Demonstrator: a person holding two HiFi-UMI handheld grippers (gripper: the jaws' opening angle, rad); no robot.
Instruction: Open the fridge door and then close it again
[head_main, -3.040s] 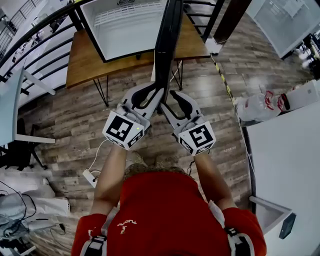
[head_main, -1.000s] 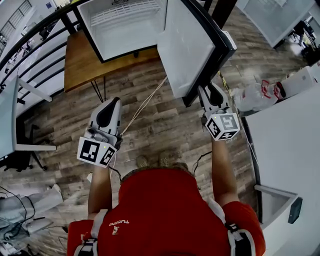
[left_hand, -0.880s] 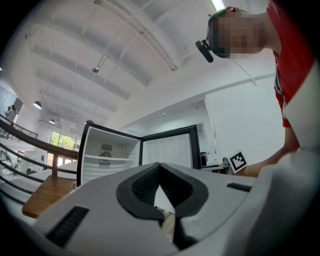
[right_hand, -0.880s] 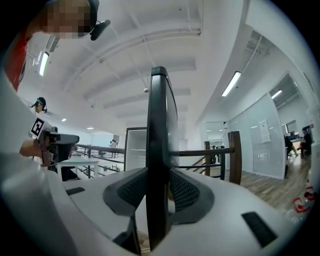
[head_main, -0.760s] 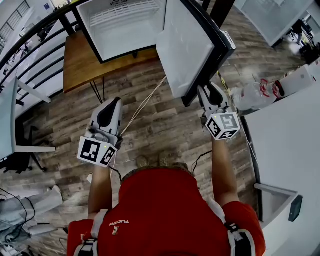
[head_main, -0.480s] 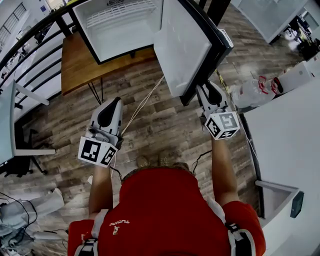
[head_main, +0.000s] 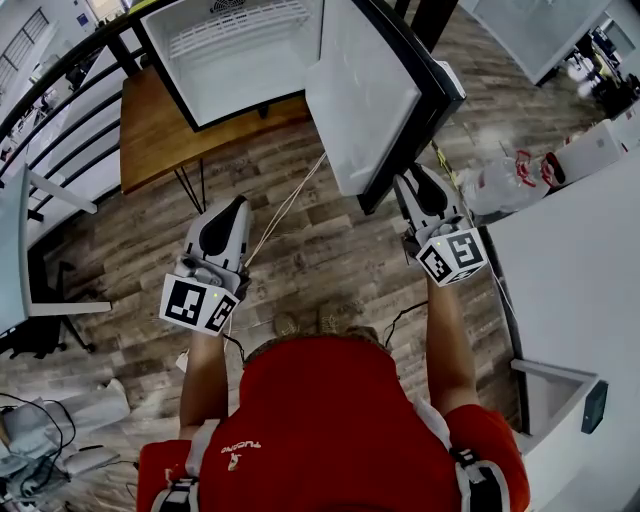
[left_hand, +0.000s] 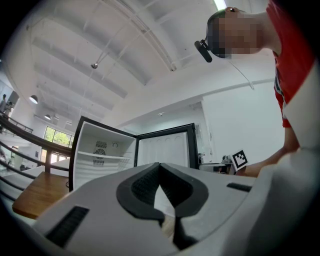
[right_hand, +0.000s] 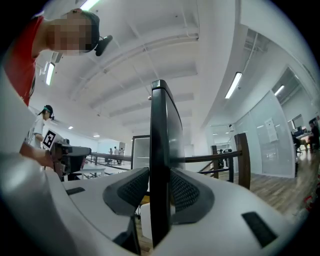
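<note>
Your scene is brightly and evenly lit from above. The long ceiling strip lights (right_hand: 235, 85) glare white in the right gripper view, and daylight comes through a far window (left_hand: 54, 135) in the left one. Shadows on the wood-plank floor (head_main: 330, 230) are faint. The open white fridge interior (head_main: 235, 50) is nearly washed out. Both gripper views bend strongly and have black corners. The black-edged white fridge door (right_hand: 160, 125) clamped in your right gripper (right_hand: 159, 175) reads as a dark, soft silhouette.
</note>
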